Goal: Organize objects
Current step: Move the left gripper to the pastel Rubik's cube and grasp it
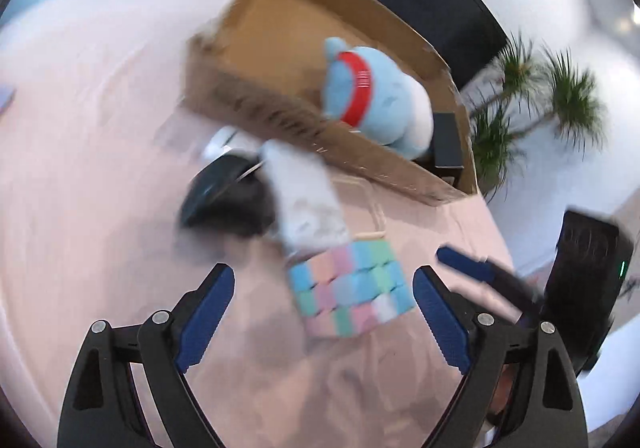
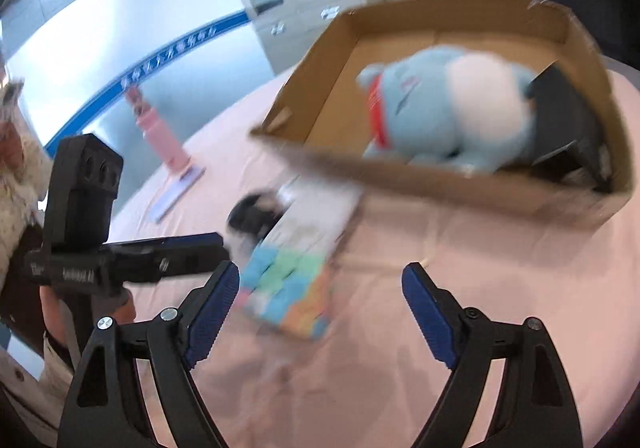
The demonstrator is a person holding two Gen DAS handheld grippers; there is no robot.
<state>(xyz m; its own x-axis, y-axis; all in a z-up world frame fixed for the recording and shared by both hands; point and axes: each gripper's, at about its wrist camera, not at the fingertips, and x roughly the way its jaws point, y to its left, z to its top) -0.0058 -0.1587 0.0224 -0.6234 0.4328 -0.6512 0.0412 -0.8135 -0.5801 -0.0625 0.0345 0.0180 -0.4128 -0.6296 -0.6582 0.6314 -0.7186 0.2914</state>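
1. Left wrist view: the left gripper [image 1: 324, 290], black with blue-padded fingers, has its jaws spread wide and holds nothing. A pastel multicoloured puzzle cube [image 1: 350, 288] lies on the pink tablecloth [image 1: 100, 168] between the fingertips, nearer the right pad; blur hides whether they touch. Just beyond the cube lie a white rectangular packet [image 1: 308, 196] and a black rounded object [image 1: 228, 196], side by side.
2. Farther off, the open brown cardboard box [image 1: 280, 116] holds a light-blue plush toy with a red collar [image 1: 372, 96] and a black box-shaped item [image 1: 446, 140] at its right end.
3. Right wrist view: the right gripper [image 2: 320, 288] is likewise open and empty. The cube [image 2: 288, 288] sits just beside its left finger, and the left gripper [image 2: 218, 242] reaches in from the left.
4. The cardboard box [image 2: 460, 184] lies ahead, with the plush [image 2: 452, 108] and black item [image 2: 568, 124] inside.
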